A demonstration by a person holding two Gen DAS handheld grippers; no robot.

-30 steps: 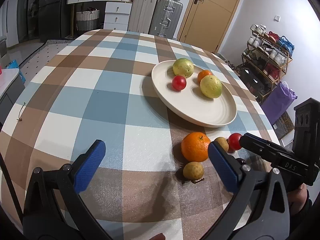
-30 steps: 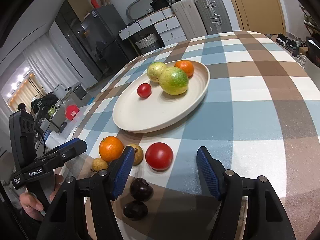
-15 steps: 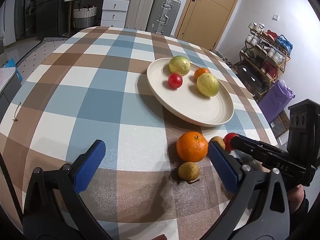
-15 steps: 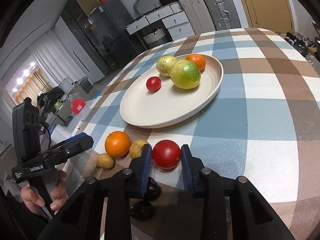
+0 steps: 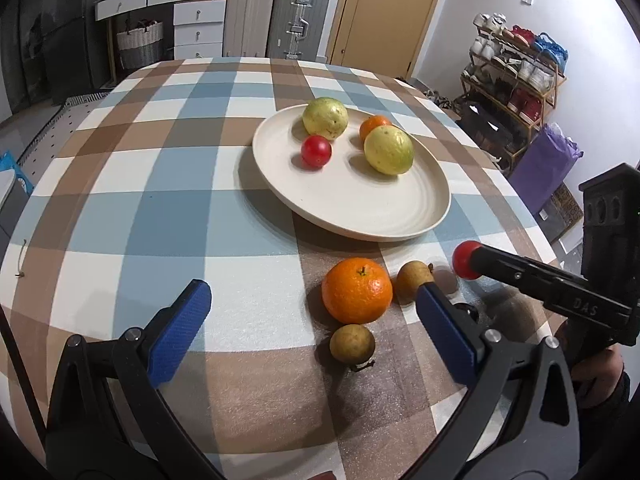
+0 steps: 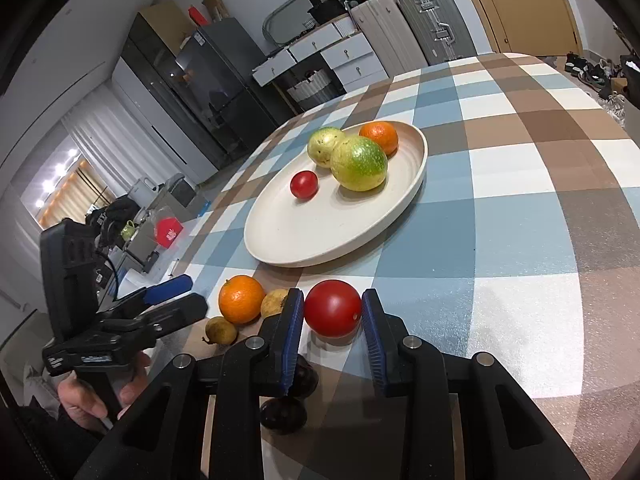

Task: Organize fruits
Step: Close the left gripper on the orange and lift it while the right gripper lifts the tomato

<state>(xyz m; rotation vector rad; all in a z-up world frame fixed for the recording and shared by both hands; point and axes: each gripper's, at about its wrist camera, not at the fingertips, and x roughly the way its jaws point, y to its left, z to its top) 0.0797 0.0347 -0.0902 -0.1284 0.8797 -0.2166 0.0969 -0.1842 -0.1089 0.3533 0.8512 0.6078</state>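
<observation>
My right gripper [image 6: 331, 316] is shut on a red tomato [image 6: 333, 308], held just above the cloth near the cream plate [image 6: 304, 240]. The plate holds two yellow-green guavas [image 6: 359, 163], a small orange [image 6: 379, 135] and a small red tomato [image 6: 304, 184]. On the cloth lie an orange [image 6: 241, 298], two small brown fruits [image 6: 274, 302] and two dark plums [image 6: 283, 414] under the right gripper. My left gripper [image 5: 308, 328] is open and empty, low over the cloth in front of the orange [image 5: 357, 290]. The right gripper's tomato [image 5: 466, 259] also shows in the left wrist view.
The round table [image 5: 160, 208] has a blue, brown and white checked cloth. Its edge curves close on the right. Suitcases [image 5: 300, 16], drawers and a door stand behind it. A shoe rack [image 5: 516, 72] stands at the right.
My right gripper closed on the red tomato and lifted it slightly off the cloth. The left gripper stayed open and drifted a little closer over the table.
</observation>
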